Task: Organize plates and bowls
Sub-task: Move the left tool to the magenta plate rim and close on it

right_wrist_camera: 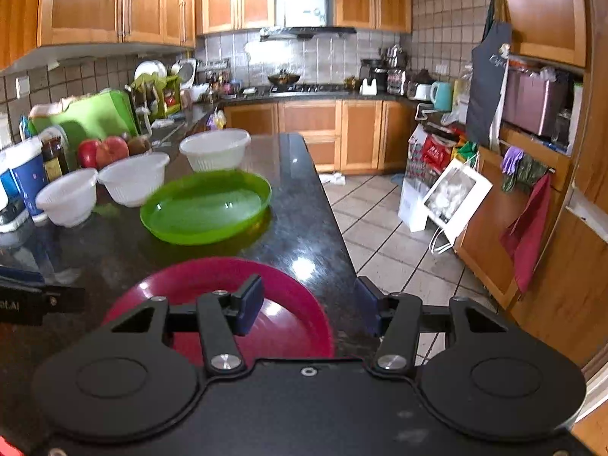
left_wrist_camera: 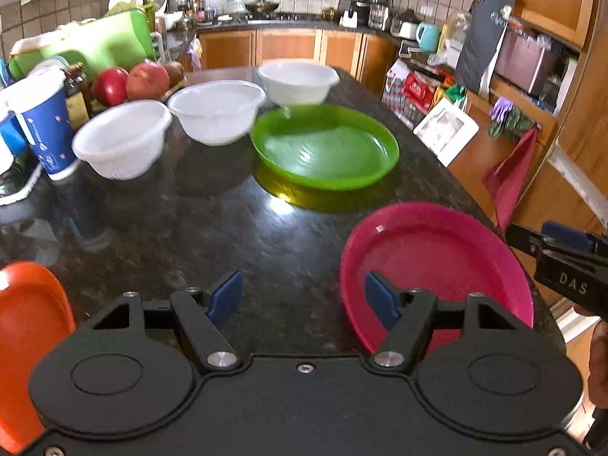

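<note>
The left gripper sits low in the centre of its own view, its blue pads spread apart with nothing but dark countertop between them; the right-hand pad overlaps the near rim of the pink plate, though whether it touches is hard to tell from this angle. The pink plate lies at the lower right of that frame; an orange plate shows at the lower left edge, partly cut off; the green plate rests near the middle, well apart from both. Three white bowls run in a diagonal line from centre-left toward the upper middle — the nearest bowl, the middle bowl and the far bowl; the far bowl sits just behind the green plate. Left of the bowls stand a blue paper cup and some red apples.

The right gripper is likewise released and grasps nothing; in its own view, low in the centre, its left pad hangs over the pink plate while its right pad lies past the counter's edge, over the tiled floor. Its black body also pokes in at the right edge of the left wrist view.
</note>
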### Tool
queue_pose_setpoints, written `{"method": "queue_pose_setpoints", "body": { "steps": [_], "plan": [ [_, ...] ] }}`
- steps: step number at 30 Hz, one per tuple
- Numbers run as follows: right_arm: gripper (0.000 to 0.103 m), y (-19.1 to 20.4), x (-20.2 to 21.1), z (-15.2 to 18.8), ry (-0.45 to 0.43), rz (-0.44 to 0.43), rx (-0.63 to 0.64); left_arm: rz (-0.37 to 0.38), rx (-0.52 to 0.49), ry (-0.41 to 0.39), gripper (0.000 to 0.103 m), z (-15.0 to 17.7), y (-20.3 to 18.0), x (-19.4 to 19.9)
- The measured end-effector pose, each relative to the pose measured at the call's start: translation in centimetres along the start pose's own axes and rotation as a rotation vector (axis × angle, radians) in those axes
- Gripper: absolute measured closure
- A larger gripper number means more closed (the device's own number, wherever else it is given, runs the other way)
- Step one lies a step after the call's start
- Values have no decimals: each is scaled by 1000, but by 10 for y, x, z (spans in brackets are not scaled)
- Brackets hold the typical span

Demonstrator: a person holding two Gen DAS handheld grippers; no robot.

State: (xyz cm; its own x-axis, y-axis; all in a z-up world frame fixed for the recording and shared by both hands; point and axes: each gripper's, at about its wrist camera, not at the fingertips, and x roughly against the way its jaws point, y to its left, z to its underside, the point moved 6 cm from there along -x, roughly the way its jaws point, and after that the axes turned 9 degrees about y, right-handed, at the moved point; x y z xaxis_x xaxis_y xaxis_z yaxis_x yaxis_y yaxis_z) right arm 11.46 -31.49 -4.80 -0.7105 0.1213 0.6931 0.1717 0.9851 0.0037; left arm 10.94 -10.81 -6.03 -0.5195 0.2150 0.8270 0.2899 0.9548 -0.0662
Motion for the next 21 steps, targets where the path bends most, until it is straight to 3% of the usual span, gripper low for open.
{"method": "queue_pose_setpoints", "body": {
  "steps": [8,14,18,21],
  "plan": [
    [51,-3,-23,10,59,-58,55,-63,14,40,36,14,-23,-9],
    [60,2,-30,12,80,-90,64,-81,33,49,39,17,-30,-14],
    [72,5,-33,13,103,-105,75,-81,45,72,43,18,-32,-19],
    [74,1,-34,14,111,-124,48,-83,39,81,44,18,-35,-20]
  ]
}}
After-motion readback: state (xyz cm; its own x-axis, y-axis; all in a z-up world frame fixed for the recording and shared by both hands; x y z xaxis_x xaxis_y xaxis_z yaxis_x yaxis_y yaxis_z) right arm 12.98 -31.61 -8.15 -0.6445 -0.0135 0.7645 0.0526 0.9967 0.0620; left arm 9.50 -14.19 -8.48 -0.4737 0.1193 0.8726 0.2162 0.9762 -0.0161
